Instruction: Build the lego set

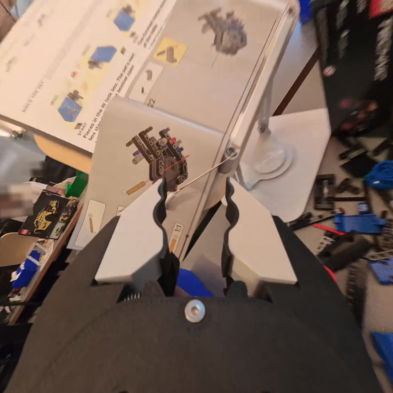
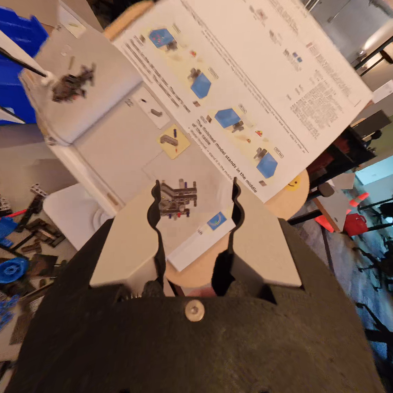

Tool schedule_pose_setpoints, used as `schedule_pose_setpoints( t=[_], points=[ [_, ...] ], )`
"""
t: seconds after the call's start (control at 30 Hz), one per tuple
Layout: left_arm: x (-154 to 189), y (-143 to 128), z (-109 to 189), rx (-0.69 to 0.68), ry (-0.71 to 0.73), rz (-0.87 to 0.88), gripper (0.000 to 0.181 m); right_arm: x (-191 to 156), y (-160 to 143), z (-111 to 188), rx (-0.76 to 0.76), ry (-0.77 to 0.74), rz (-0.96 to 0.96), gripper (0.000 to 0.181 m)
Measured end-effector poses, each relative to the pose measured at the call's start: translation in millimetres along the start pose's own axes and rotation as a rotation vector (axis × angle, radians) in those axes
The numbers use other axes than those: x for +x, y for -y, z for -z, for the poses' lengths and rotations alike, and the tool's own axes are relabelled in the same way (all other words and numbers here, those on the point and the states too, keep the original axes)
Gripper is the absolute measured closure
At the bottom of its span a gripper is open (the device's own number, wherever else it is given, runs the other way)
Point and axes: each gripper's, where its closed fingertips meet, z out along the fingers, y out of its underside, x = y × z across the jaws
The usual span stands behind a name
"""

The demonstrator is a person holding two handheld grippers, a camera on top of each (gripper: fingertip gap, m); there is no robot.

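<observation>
Left wrist view: left claw [image 1: 194, 182] spread wide, holding nothing, aimed at the instruction booklet [image 1: 148, 170] propped on a white stand [image 1: 287, 161]. Right claw [image 2: 195, 185] is likewise gaping and empty, with loose lego pieces [image 2: 32, 231] scattered on the desk [image 2: 63, 251] off to its left.

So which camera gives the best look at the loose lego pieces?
The left wrist view: the loose lego pieces, black and blue, spread down its right side, though blurred. The right wrist view catches only a smaller patch of pieces at its left edge.
</observation>
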Motion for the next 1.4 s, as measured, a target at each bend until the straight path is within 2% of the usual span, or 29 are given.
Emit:
schedule_pose_setpoints(
  t=[0.07,0.17,0.23,0.47,0.6,0.67,0.77,0.83,0.9,1.0,1.1,1.17,1.27,1.3,1.37,1.4],
  points=[
    [1,-10,-13,-0.036,-0.004,-0.023,0.128,10,-11,-21,-0.052,0.002,0.011,0.11],
    [1,-7,-10,-0.011,0.028,-0.039,0.134,14,-27,-40,-0.115,0.003,0.054,0.117],
    [4,-6,-8,0.014,0.03,-0.048,0.15,10,-34,-46,-0.134,0.015,0.075,0.122],
    [25,-10,1,0.003,-0.002,-0.054,0.158,2,-34,-48,-0.098,0.04,0.057,0.158],
    [41,-12,8,-0.015,-0.064,-0.079,0.163,-10,-26,-40,-0.08,0.036,0.157,0.18],
    [40,-7,12,-0.001,-0.044,-0.103,0.163,-18,-22,-33,-0.085,0.068,0.184,0.181],
    [38,6,23,0.06,-0.033,-0.066,0.156,-32,-1,-16,-0.033,0.196,0.11,0.181],
    [25,22,28,0.108,0.009,-0.045,0.153,-43,28,0,0.05,0.311,-0.015,0.181],
    [23,38,36,0.17,-0.011,0.0,0.147,-58,58,13,0.132,0.436,-0.129,0.181],
    [24,56,40,0.226,-0.063,0.094,0.126,-79,93,13,0.2,0.568,-0.27,0.181],
    [16,58,32,0.221,0.0,0.134,0.101,-100,126,4,0.265,0.634,-0.352,0.181],
    [8,54,28,0.212,0.086,0.148,0.097,-116,144,-6,0.297,0.654,-0.382,0.174],
    [-11,51,32,0.265,0.198,0.239,0.116,-147,162,-22,0.305,0.703,-0.38,0.144],
    [-13,50,33,0.282,0.196,0.275,0.123,-157,166,-24,0.304,0.731,-0.371,0.136],
    [-16,44,36,0.294,0.203,0.323,0.155,-178,171,-23,0.295,0.816,-0.353,0.116],
    [-19,41,37,0.31,0.2,0.358,0.163,-183,171,-23,0.283,0.833,-0.339,0.112]
  ],
)
